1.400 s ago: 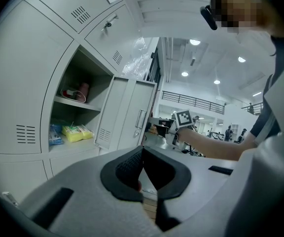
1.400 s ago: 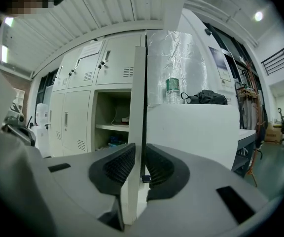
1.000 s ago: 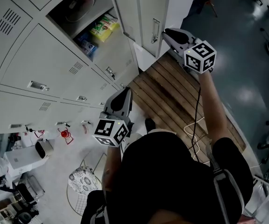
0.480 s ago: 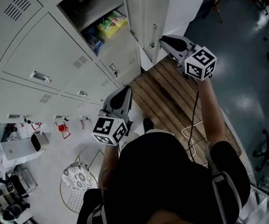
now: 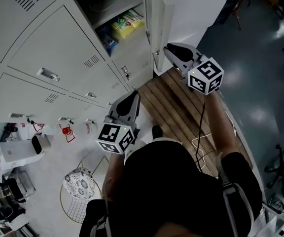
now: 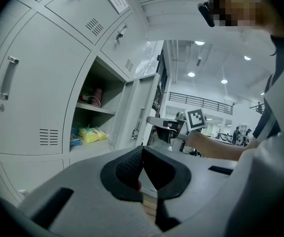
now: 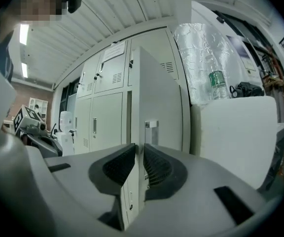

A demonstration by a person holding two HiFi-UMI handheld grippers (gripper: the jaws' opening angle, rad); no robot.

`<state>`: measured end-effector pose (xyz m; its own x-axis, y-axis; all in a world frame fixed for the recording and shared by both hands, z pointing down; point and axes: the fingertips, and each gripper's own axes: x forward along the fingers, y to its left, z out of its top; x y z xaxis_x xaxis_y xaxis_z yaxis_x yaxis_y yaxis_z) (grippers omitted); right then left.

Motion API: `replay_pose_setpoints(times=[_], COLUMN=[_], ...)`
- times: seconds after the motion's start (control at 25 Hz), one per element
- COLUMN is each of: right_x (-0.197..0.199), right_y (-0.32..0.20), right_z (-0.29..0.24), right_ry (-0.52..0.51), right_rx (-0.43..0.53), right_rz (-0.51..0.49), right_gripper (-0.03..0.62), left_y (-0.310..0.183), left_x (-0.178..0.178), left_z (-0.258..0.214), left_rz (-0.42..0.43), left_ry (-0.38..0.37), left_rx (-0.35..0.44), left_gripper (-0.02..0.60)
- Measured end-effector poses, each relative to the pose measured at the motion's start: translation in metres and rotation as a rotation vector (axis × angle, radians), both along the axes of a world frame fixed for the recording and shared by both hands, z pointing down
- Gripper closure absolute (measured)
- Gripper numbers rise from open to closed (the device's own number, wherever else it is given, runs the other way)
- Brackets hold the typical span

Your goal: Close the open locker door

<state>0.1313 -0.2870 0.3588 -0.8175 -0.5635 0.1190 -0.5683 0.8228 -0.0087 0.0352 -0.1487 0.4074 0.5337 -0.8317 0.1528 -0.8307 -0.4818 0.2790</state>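
Observation:
The open locker door (image 5: 158,21) stands out from the grey locker bank, seen nearly edge-on, with its latch at the lower edge. Behind it the open compartment (image 5: 113,6) holds a yellow packet (image 5: 127,23). My right gripper (image 5: 167,47) is held up just right of the door's latch edge; contact is unclear. In the right gripper view my right gripper (image 7: 138,154) has its jaws drawn to a thin slit, lined up with the door (image 7: 161,107) edge, nothing held. My left gripper (image 5: 134,95) hangs lower, shut and empty, its jaws (image 6: 143,154) pointing toward the compartment and yellow packet (image 6: 93,134).
A wooden slatted platform (image 5: 181,102) lies on the floor under my right arm, with a cable (image 5: 201,142) across it. A white cabinet (image 5: 196,9) stands right of the door, a water bottle (image 7: 217,83) on top. A round wire stool (image 5: 80,191) is at lower left.
My right gripper has moved left and closer to the door's latch edge. The door now shows more edge-on. My left gripper has barely moved.

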Motion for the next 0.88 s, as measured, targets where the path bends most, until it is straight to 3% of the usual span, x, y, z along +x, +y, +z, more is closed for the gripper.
replay_pose_setpoints(times=[0.32,0.88], right_x=[-0.034,-0.089], right_y=[0.004,0.002], right_z=[0.002,0.003], right_ry=[-0.044,-0.016], right_rx=[-0.029,0.013], right_rz=[-0.007,-0.019], right_gripper=[0.537,0.54], left_y=[0.001,0.003], left_x=[-0.023,-0.069], left_z=[-0.002,-0.002], left_rz=[-0.023,-0.072], left_ry=[-0.004,-0.011], left_rx=[0.001,-0.002], left_gripper=[0.565,0.563])
